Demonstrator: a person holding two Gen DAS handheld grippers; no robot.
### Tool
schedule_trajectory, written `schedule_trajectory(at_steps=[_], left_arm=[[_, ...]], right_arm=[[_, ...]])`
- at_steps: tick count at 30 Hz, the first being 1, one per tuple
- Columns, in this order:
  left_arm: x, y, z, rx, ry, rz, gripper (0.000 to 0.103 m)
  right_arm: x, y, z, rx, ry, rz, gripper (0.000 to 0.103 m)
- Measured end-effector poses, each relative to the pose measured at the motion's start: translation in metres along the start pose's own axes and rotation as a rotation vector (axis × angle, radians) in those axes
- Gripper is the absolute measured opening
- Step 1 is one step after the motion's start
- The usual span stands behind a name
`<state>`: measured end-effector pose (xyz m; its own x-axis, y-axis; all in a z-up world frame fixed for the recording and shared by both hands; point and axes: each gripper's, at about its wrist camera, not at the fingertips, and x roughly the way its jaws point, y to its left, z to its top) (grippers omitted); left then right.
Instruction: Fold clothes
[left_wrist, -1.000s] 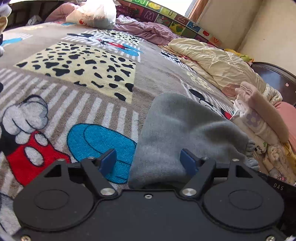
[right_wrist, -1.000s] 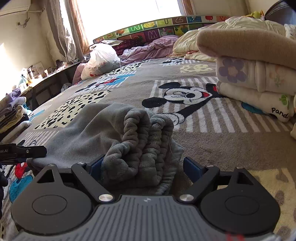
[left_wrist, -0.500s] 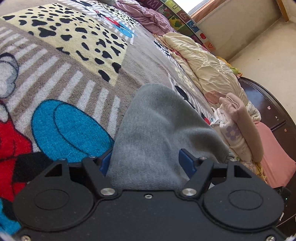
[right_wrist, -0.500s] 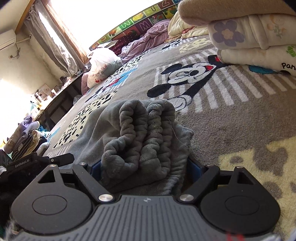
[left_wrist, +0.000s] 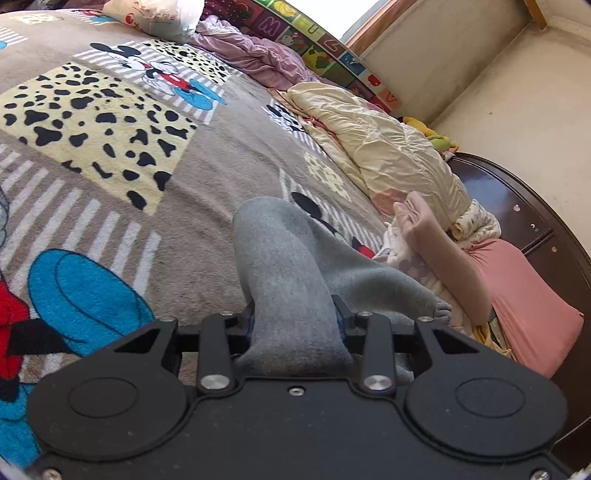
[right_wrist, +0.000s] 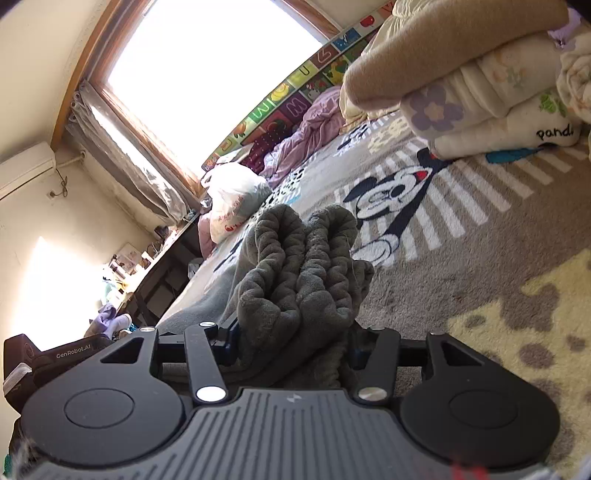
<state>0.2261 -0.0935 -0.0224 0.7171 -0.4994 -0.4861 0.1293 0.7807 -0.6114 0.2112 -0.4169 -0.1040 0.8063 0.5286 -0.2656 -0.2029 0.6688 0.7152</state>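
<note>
A grey fleece garment (left_wrist: 291, 266) lies on the cartoon-print bed blanket (left_wrist: 110, 155). My left gripper (left_wrist: 294, 325) is shut on its smooth end, and the cloth rises out of the jaws and runs away to the right. In the right wrist view my right gripper (right_wrist: 291, 343) is shut on the garment's bunched elastic waistband (right_wrist: 299, 269), which stands up in folds between the fingers. The left gripper's body (right_wrist: 44, 362) shows at the lower left of the right wrist view.
A stack of folded clothes (right_wrist: 491, 92) stands at the right, also in the left wrist view (left_wrist: 439, 254). A cream quilt (left_wrist: 376, 147), a purple sheet (left_wrist: 258, 62) and a white plastic bag (right_wrist: 232, 199) lie at the far side. A dark headboard (left_wrist: 535, 229) is at the right.
Both grippers have shut on the grey garment and lifted and tilted with it. The cloth now stands bunched between each pair of fingers.
</note>
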Motion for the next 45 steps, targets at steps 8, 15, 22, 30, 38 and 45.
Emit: schedule_trajectory(at_steps=[8, 15, 22, 30, 38, 45], left_arm=[[0.046, -0.116, 0.006, 0.128, 0.023, -0.218, 0.035], [0.117, -0.226, -0.008, 0.206, 0.087, -0.463, 0.035], [0.187, -0.291, -0.031, 0.203, 0.148, -0.657, 0.035], [0.263, -0.258, -0.066, 0.156, 0.342, -0.324, 0.060], [0.207, -0.238, -0.054, 0.185, 0.259, -0.376, 0.067], [0.132, -0.189, -0.037, 0.252, 0.159, -0.300, 0.070]], right_arm=[[-0.095, -0.026, 0.050, 0.043, -0.294, 0.041, 0.052], [-0.189, -0.070, 0.103, 0.065, -0.583, -0.033, 0.052], [-0.250, -0.107, 0.126, 0.037, -0.820, -0.157, 0.052], [-0.204, -0.204, 0.123, 0.280, -0.681, -0.423, 0.059], [-0.180, -0.150, 0.135, 0.006, -0.661, -0.678, 0.079], [-0.193, -0.089, 0.140, -0.266, -0.715, -0.947, 0.092]])
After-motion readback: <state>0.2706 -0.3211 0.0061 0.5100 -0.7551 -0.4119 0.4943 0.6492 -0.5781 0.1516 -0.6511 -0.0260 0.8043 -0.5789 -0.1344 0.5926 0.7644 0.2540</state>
